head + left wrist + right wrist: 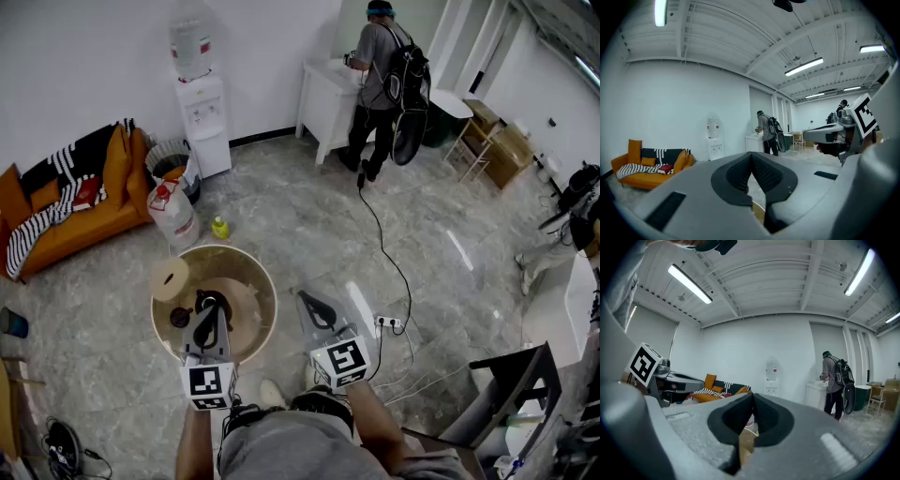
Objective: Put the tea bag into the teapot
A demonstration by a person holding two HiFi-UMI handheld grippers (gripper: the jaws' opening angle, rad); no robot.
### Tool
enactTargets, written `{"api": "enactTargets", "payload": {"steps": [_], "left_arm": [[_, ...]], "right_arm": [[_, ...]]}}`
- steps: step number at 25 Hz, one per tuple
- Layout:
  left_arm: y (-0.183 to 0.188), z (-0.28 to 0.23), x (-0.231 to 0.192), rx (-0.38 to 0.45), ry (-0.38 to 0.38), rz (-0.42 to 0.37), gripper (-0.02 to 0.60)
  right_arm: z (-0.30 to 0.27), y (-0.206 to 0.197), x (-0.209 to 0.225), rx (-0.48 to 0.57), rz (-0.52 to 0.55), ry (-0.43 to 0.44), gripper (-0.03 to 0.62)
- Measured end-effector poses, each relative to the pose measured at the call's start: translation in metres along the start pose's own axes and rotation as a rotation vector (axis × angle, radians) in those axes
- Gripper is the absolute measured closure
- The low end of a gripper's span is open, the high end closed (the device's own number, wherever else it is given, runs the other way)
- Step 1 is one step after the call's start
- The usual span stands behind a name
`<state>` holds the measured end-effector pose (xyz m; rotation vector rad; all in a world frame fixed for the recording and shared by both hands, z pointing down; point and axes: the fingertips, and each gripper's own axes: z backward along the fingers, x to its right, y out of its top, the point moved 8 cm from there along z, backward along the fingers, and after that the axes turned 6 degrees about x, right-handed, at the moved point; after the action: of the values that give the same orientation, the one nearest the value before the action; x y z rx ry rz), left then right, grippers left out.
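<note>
A round wooden tray table [251,281] stands just before me. On it are a dark teapot [212,302], a small dark piece [180,317] and a pale round wooden lid [170,278]. I cannot make out a tea bag in any view. My left gripper [213,311] hovers over the table by the teapot, its jaws shut with nothing between them [751,155]. My right gripper [304,298] hangs over the floor to the right of the table, also shut and empty [752,397]. Each gripper view looks level across the room and shows the other gripper at its side.
On the floor beyond the table stand a big water jug [173,214] and a small yellow bottle [219,228]. Further off are a water dispenser [202,112] and an orange sofa [75,202]. A person with a backpack [384,75] stands at a white table. A cable runs to a power strip [389,323]; a dark chair [516,384] stands at right.
</note>
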<state>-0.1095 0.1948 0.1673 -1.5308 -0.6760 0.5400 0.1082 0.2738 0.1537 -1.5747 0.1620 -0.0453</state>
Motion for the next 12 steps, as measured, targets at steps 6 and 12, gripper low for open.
{"api": "enactTargets", "payload": {"steps": [6,12], "left_arm": [[-0.005,-0.006,-0.008,-0.006,0.008,0.007,0.566],[-0.018,-0.017,-0.009,-0.037,0.016,0.028,0.566]], "right_arm": [[-0.011,-0.003,0.0,0.004,-0.027,0.004,0.594],[-0.035,-0.017,-0.002,-0.037,-0.031,0.054,0.594]]}}
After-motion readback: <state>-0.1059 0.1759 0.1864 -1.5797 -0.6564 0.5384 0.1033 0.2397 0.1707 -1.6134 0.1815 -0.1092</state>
